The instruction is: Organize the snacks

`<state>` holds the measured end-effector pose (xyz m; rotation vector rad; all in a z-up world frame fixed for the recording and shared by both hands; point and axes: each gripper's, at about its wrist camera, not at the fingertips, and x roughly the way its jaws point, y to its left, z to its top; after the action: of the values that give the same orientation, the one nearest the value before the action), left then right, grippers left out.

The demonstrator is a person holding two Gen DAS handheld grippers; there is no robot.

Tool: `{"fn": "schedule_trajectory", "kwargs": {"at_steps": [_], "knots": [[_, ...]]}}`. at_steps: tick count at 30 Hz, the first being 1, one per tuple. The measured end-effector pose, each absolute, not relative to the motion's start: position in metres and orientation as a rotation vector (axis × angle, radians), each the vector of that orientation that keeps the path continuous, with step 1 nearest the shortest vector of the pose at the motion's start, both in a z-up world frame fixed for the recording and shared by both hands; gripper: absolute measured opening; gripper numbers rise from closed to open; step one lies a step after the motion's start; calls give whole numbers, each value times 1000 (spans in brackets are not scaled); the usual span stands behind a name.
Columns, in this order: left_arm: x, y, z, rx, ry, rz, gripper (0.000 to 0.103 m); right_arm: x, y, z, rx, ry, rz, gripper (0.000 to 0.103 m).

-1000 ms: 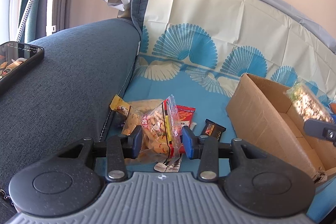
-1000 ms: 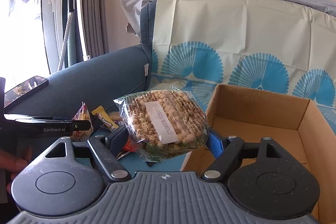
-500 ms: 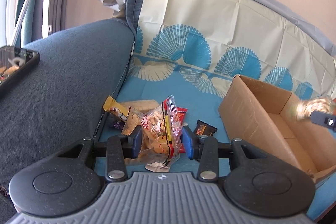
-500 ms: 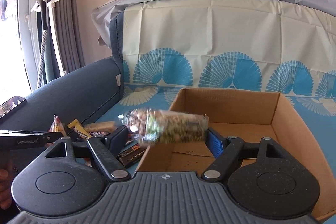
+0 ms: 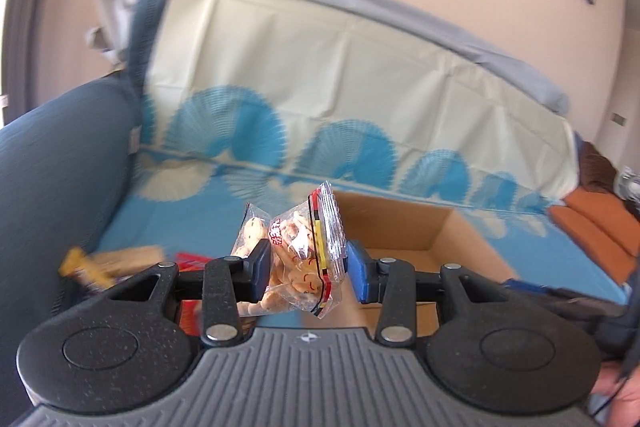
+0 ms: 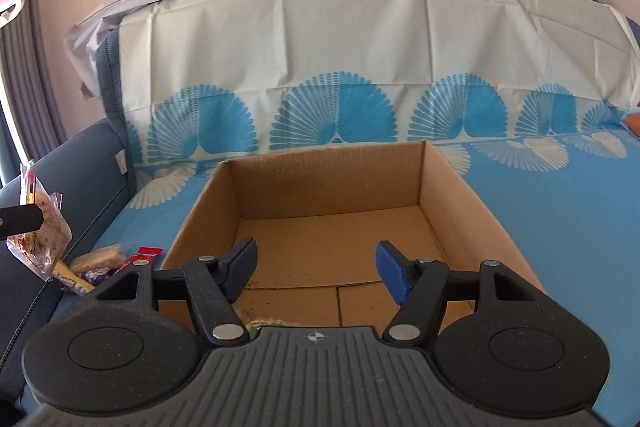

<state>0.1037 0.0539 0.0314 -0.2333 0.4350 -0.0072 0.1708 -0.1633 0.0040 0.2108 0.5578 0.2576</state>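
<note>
On the sofa, over its blue fan-print cover (image 6: 560,195), sits an open cardboard box (image 6: 332,187). The right gripper (image 6: 316,269) hangs above the box's near edge with its jaws spread wide and nothing between them. The left gripper (image 5: 306,269) is clamped on a clear bag of crackers (image 5: 298,253), lifted clear of the seat, left of the box. Loose snacks (image 6: 104,263) lie beside the box's left wall.
</note>
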Motion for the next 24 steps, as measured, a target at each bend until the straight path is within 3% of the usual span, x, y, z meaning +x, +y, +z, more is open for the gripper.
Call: {"fn": "schedule_trajectory", "kwargs": {"at_steps": [7, 8, 9, 11, 16, 17, 19, 21, 24], "knots": [[145, -20, 44, -221, 432, -195, 46, 176, -176, -1, 239, 566, 177, 73], [150, -28, 45, -223, 439, -220, 50, 176, -177, -1, 242, 567, 170, 73], [153, -34, 45, -222, 447, -241, 65, 178, -179, -1, 244, 567, 163, 73], [158, -42, 42, -214, 461, -266, 76, 178, -182, -2, 246, 563, 153, 74], [143, -25, 32, -201, 433, -229, 76, 178, -183, -6, 243, 574, 134, 75], [137, -16, 29, -205, 423, -214, 73, 178, -182, -6, 239, 574, 134, 75], [127, 4, 22, -204, 418, -195, 59, 178, -179, -6, 228, 576, 136, 75], [118, 26, 14, -186, 437, -188, 32, 177, -175, -6, 219, 573, 141, 75], [104, 65, 0, -138, 459, -143, 21, 175, -168, -5, 211, 565, 145, 75]]}}
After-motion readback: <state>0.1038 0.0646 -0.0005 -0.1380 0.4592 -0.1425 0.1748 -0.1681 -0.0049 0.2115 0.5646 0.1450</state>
